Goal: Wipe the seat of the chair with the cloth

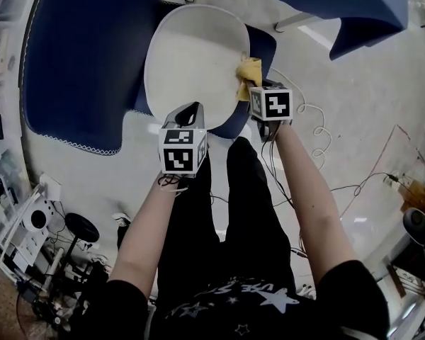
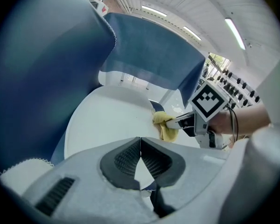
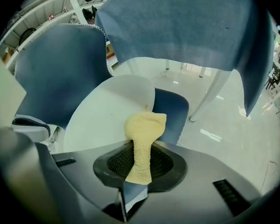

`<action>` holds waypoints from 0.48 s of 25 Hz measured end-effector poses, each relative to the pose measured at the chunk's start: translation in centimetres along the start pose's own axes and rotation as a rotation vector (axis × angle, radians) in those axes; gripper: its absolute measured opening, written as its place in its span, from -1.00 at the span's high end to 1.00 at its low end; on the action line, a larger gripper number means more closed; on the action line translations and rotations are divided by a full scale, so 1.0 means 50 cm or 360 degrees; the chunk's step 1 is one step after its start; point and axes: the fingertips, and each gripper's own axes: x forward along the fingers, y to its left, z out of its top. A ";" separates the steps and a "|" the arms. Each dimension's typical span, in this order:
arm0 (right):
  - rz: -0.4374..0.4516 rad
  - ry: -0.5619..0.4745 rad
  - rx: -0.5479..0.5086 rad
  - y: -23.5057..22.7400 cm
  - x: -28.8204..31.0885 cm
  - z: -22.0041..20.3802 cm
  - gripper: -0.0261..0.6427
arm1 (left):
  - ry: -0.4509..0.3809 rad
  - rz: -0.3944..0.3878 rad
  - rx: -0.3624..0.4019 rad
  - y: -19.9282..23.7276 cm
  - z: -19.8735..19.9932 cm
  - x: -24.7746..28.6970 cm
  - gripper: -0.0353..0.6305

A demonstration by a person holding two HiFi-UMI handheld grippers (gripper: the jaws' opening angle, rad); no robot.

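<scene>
Right gripper has its fingers clamped on the yellow cloth, right at the white chair seat's right edge. Left gripper hangs over the seat's near edge, fingers pinched together, empty.

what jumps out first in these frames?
The yellow cloth stands out most: it is pinched in the right claw at the right rim of the round white chair seat. Dark blue fabric hangs all around the seat. The left claw is shut and empty near the seat's near edge.
</scene>
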 end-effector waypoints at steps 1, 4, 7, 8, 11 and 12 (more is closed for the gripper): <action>-0.0007 0.0000 -0.0006 -0.009 -0.005 -0.001 0.72 | -0.0009 0.0007 -0.0006 -0.003 0.001 0.000 0.83; -0.0024 -0.0005 -0.0012 -0.019 -0.023 -0.001 0.72 | -0.0032 0.0044 -0.0049 0.003 0.000 -0.007 0.83; 0.0035 -0.0043 -0.0029 0.015 -0.041 0.017 0.72 | -0.0048 0.0091 -0.0078 0.020 -0.004 -0.023 0.83; 0.0068 -0.0053 -0.0039 0.036 -0.044 0.023 0.72 | -0.0051 0.0105 -0.0087 0.026 -0.009 -0.030 0.83; 0.0171 -0.0059 -0.0112 0.116 -0.044 0.038 0.72 | -0.0045 0.0147 -0.0117 0.051 -0.035 -0.053 0.83; 0.0203 -0.0059 -0.0150 0.145 -0.040 0.043 0.72 | -0.0040 0.0161 -0.0134 0.060 -0.046 -0.059 0.83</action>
